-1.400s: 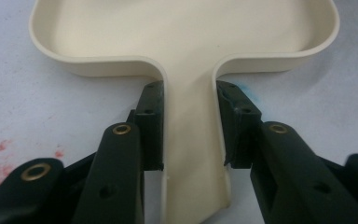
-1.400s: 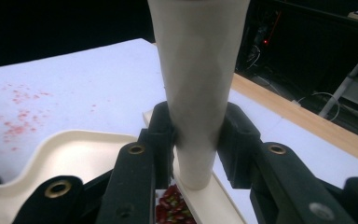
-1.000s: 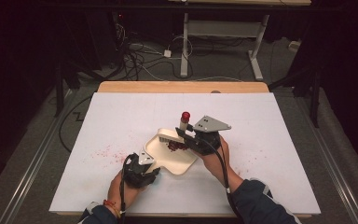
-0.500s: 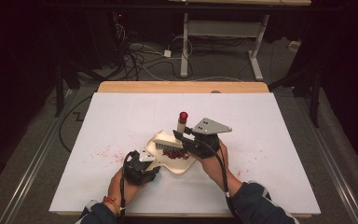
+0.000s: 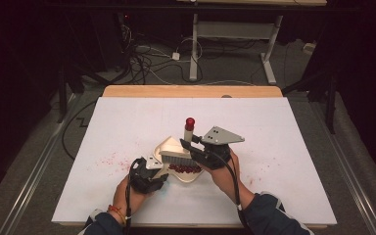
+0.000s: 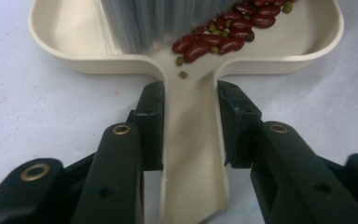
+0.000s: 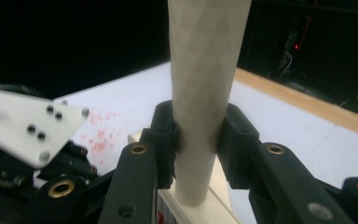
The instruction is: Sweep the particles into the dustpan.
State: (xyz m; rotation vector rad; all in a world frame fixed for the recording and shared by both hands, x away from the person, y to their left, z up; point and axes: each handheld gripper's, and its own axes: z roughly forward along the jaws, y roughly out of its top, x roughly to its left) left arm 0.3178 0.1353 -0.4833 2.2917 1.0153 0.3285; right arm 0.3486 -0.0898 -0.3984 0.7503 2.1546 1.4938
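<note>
My left claw (image 6: pixel 189 140) is clamped on the flat handle of the cream dustpan (image 6: pixel 65 35). My right claw (image 7: pixel 199 135) grips the pale brush handle (image 7: pixel 205 84) upright; its red cap (image 5: pixel 190 121) stands above.

Step in hand, as I judge it: sweeping beans into the pan. To do it well, keep the pan lip flat on the white worktop (image 5: pixel 293 147), hold the handle firm, and draw the bristles (image 6: pixel 158 21) toward my left claw in short strokes.

Kidney beans (image 6: pixel 219 37), dark red and glossy, with a few small green ones, lie just ahead of my left claw, beside the grey bristles. Red specks (image 5: pixel 108 160) remain off to that claw's left.
</note>
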